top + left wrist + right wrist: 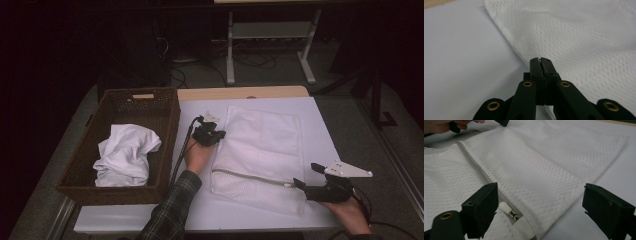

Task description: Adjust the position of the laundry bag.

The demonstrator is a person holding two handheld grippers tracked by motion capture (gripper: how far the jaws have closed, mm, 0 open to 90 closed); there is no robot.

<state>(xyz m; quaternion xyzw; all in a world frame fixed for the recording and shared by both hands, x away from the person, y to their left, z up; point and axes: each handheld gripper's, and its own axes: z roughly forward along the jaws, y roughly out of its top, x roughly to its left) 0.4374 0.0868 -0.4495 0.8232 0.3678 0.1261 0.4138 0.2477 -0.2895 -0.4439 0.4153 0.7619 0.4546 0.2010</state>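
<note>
The flat white mesh laundry bag [260, 155] of dimpled woven netting lies spread on the white-covered table [320, 130], and the left hand-held gripper [540, 60] is clenched on the bag's seamed edge, pinning it just ahead of the person's left hand [196, 156]. The right hand-held gripper [540, 202] stands released, jaws wide apart, with the small white plastic zip pull [509, 211] lying between them, close to its left jaw, at the end of the grey zipper tape [476, 168]. The step in hand looks like readying the zip: one side anchors the bag, the other lines up on the pull. Next it likely needs a fine pinch on that slippery little tab. Beyond the left hand-held gripper sits a brown wicker basket [165, 107] holding a crumpled white cloth [125, 155]
</note>
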